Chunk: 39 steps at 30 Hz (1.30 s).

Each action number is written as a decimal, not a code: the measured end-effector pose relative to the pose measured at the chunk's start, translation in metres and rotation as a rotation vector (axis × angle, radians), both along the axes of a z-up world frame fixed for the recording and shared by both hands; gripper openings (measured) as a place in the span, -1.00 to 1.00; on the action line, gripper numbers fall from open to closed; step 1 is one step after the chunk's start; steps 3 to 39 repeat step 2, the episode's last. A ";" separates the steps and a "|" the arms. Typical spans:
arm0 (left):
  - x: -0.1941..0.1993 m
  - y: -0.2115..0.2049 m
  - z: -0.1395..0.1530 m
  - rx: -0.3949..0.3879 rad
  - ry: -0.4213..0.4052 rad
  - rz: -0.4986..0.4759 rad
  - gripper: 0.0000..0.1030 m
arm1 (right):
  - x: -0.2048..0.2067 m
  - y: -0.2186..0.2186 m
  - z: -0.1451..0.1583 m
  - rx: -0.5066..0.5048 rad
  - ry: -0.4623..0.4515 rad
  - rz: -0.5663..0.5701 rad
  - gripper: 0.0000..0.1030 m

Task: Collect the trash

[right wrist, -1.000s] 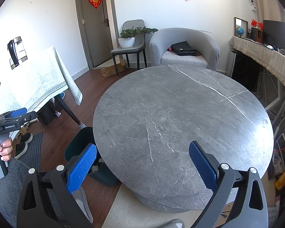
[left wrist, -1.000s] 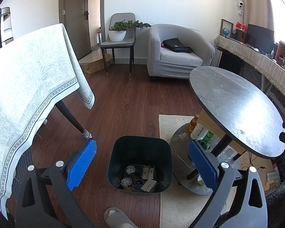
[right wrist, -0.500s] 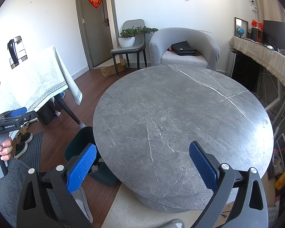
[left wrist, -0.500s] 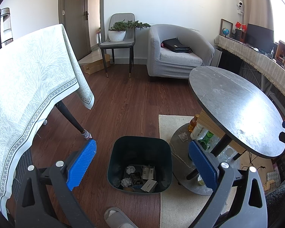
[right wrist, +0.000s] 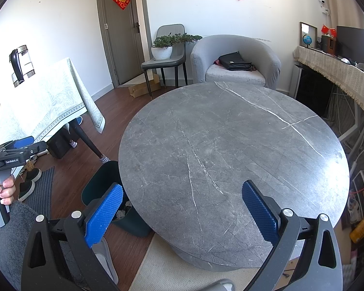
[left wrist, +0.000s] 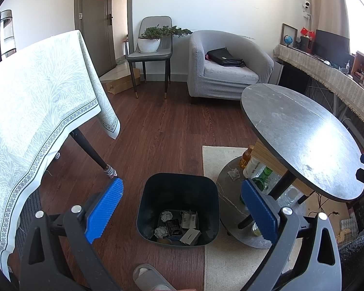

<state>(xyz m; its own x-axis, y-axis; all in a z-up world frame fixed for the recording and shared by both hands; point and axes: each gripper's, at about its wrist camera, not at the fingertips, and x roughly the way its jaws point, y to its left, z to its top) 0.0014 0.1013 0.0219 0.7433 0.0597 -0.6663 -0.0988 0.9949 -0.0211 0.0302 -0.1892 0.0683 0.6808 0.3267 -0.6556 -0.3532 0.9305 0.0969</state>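
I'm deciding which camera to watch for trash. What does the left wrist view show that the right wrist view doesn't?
Only the left wrist view looks into the bin, showing crumpled paper and small boxes, plus bottles on the shelf under the round table. Only the right wrist view shows the whole bare tabletop and the hand holding the left gripper. Both show the armchair, door and tablecloth.

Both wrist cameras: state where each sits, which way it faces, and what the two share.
Left wrist: on the left gripper, aimed down at the trash bin on the floor; a slippered foot shows.
Right wrist: on the right gripper, facing across the round table; a hand shows.
Shared: bin, table, armchair.
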 end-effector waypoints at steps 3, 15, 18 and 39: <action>0.001 0.001 0.000 -0.003 0.001 0.002 0.93 | 0.000 0.000 0.000 0.000 0.000 0.000 0.93; 0.001 0.001 0.000 -0.003 0.001 0.002 0.93 | 0.000 0.000 0.000 0.000 0.000 0.000 0.93; 0.001 0.001 0.000 -0.003 0.001 0.002 0.93 | 0.000 0.000 0.000 0.000 0.000 0.000 0.93; 0.001 0.001 0.000 -0.003 0.001 0.002 0.93 | 0.000 0.000 0.000 0.000 0.000 0.000 0.93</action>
